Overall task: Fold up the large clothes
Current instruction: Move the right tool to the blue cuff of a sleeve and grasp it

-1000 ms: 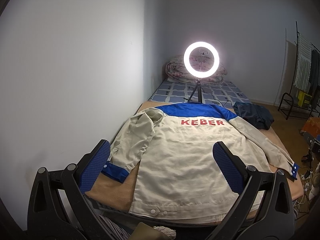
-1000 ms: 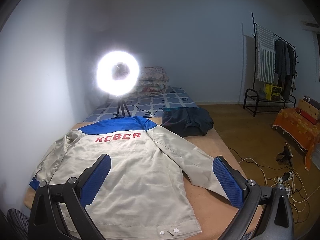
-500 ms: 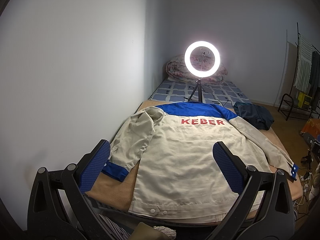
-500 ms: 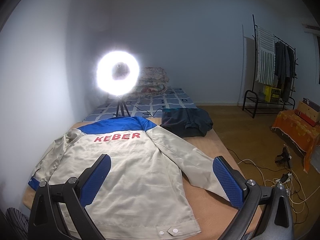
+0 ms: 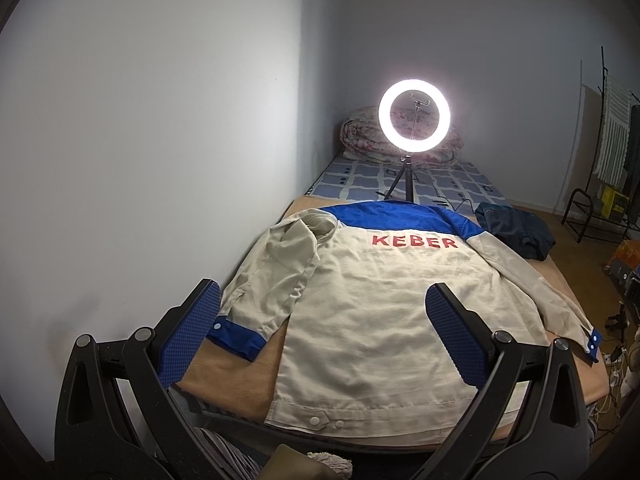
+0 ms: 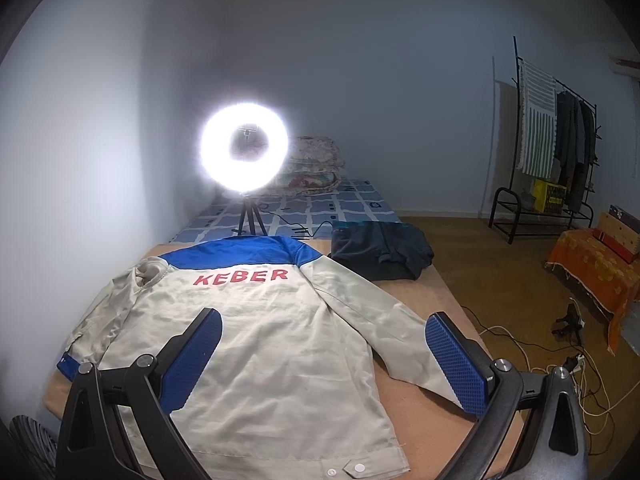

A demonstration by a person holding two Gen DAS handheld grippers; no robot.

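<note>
Cream jacket point(image 5: 372, 312) spread back-up on the bed point(image 5: 236, 364), both grippers above its hem.

Left of the jacket's body its sleeve lies folded along the side; the left gripper point(image 5: 320, 332) and right gripper point(image 6: 322, 356) hover with fingers point(image 5: 192, 336) apart, gripping nothing. Behind the jacket's collar stands a lit ring light point(image 5: 415, 117); right of the collar lies a dark folded garment point(image 6: 380, 250).

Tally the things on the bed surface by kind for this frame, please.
Jackets: 1, the beige and blue KEBER jacket laid flat, back up
Dark folded garments: 1, the navy bundle beside its right shoulder
Ring lights on tripods: 1, lit ring light
Rolled quilts: 1, floral quilt at the far end
Total: 4
</note>
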